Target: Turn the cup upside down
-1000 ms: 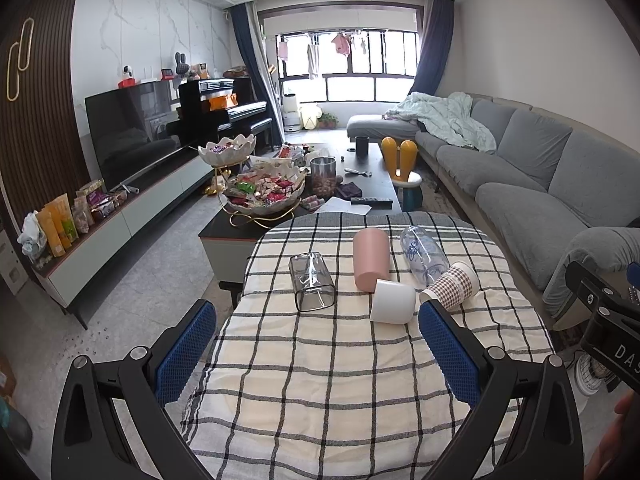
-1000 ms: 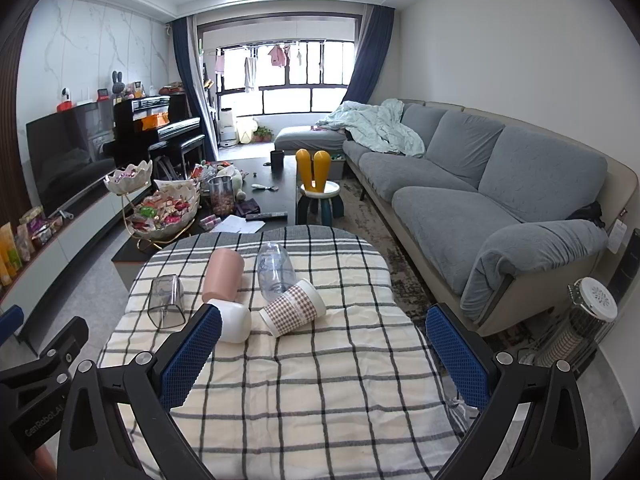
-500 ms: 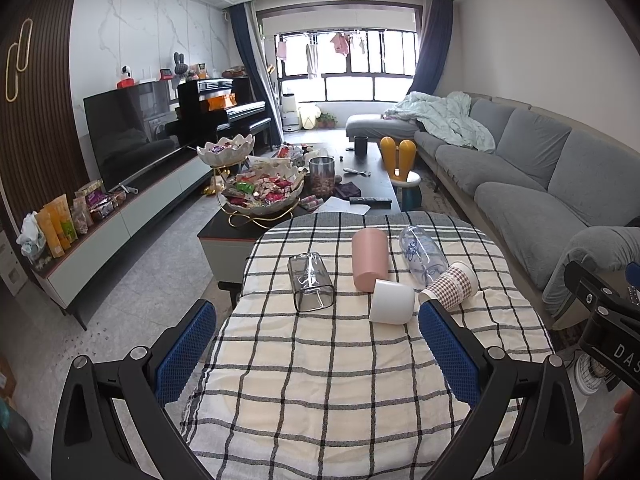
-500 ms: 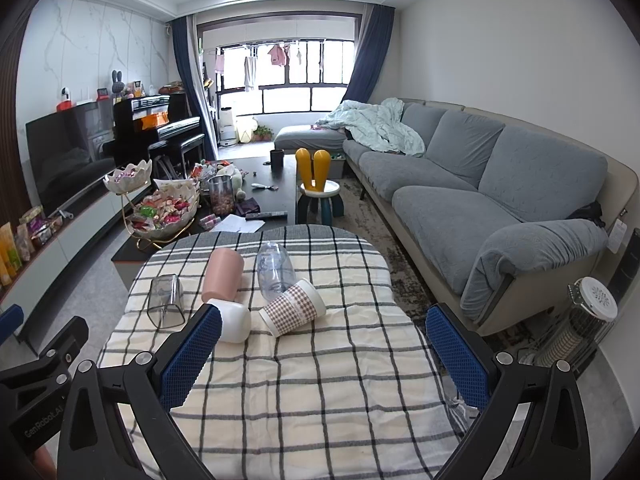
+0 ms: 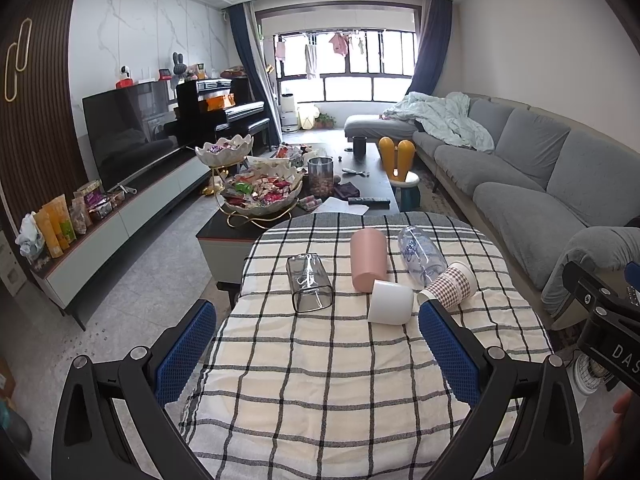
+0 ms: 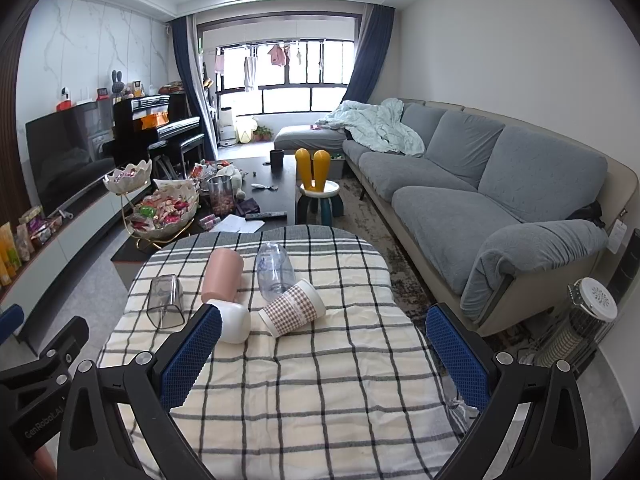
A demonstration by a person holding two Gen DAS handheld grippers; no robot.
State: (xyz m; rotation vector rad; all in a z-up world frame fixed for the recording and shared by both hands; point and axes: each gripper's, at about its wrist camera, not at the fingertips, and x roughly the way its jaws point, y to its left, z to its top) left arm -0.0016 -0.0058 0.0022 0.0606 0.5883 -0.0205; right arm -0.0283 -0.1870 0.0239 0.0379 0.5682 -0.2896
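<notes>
Several cups lie on their sides on the checked tablecloth [image 5: 320,380]: a clear square glass [image 5: 309,282], a pink cup [image 5: 368,258], a white cup [image 5: 390,307], a clear printed glass [image 5: 420,255] and a brown-checked paper cup [image 5: 450,284]. In the right wrist view they show as the clear glass [image 6: 166,300], pink cup [image 6: 222,274], white cup [image 6: 236,322], printed glass [image 6: 276,270] and paper cup [image 6: 294,308]. My left gripper [image 5: 316,354] is open and empty, short of the cups. My right gripper [image 6: 324,356] is open and empty, near the white and paper cups.
A dark coffee table [image 5: 360,184] with snack bowls [image 5: 260,196] stands beyond the table. A grey sofa [image 6: 480,184] runs along the right. A TV unit [image 5: 120,208] is at the left. A small heater [image 6: 580,328] stands on the floor at right.
</notes>
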